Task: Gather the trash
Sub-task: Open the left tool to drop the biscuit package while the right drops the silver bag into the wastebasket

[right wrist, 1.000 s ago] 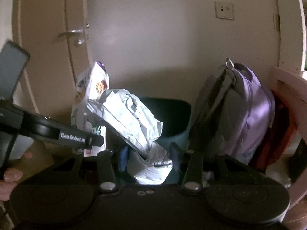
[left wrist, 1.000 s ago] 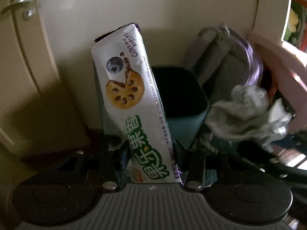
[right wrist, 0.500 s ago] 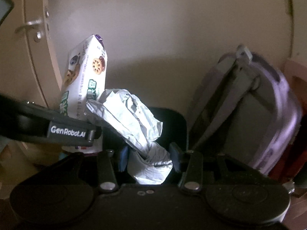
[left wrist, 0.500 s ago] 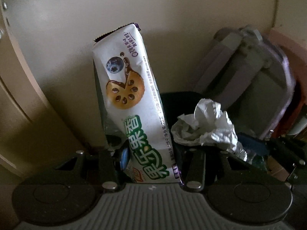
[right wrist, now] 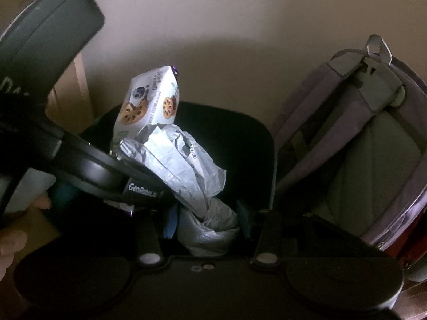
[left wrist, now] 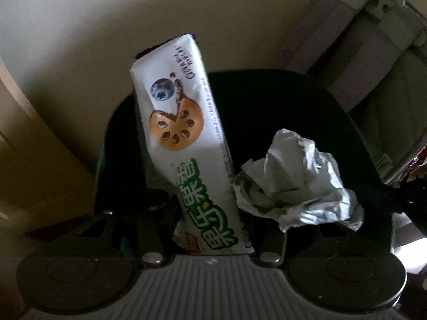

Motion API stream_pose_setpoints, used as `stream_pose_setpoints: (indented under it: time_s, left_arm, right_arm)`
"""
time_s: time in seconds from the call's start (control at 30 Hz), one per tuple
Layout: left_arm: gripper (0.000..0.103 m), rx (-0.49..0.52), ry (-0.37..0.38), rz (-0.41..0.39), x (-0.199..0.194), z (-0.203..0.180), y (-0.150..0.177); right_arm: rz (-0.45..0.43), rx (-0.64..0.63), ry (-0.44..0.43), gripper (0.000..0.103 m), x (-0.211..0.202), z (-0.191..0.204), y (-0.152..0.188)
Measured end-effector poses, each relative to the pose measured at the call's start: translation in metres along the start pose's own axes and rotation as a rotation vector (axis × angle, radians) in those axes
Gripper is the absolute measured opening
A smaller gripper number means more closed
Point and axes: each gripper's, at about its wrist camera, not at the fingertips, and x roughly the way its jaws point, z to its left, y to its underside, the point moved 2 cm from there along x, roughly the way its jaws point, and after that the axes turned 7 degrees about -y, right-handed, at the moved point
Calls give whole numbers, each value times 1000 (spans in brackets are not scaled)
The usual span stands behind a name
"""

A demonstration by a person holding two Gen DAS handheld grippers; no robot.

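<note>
Left gripper: jaws pinching the lower end of a biscuit wrapper; they have just been opening a little with the wrapper between them, and it looks held.
Biscuit wrapper: long white pack, upright and leaning slightly left, rising straight ahead of the left gripper so its far end stands over the bin.
Right gripper: pinching the lower end of a crumpled paper bag; the jaws press its sides.
Crumpled paper bag: grey-white, bunched, sticking up and leftward ahead of the right gripper, just beside the wrapper, also above the bin.
Bin: dark, open-topped, directly ahead of and below both grippers, against a pale wall.
Why held so: both pieces of trash seem gripped by one end and carried over the opening so that they can drop in when let go.
Backpack: purple and grey, just right of the bin, clear of both grippers.
Hand: partly seen at the left edge, holding the left device.
</note>
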Motion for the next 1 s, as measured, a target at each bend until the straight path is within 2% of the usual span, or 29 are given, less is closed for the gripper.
stream_pose_setpoints:
  time_s: [0.17,0.23,0.3,0.53,0.83,1.0]
  left_arm:
    - [57,-22,0,7,3,6,2]
    - [61,-24,-1,2,2,9,2]
    - [69,-22,-17,-17,5,6,-3]
    - [75,-45,-19,-43,-8,7,2]
    - [75,-66,16,-155,-75,15,34]
    - [78,-84,28,-193,-112,19,68]
  right_arm:
    - [1,-51,9,48,-3,7,6]
    - [-3,-67,19,47,-5,8,5]
    - [-2,-79,29,51,-7,10,2]
    - [-26,-116,21,59,-33,20,6]
    - [-104,-101,-27,60,-111,38,25]
    - [-100,-72,-52,61,-128,27,40]
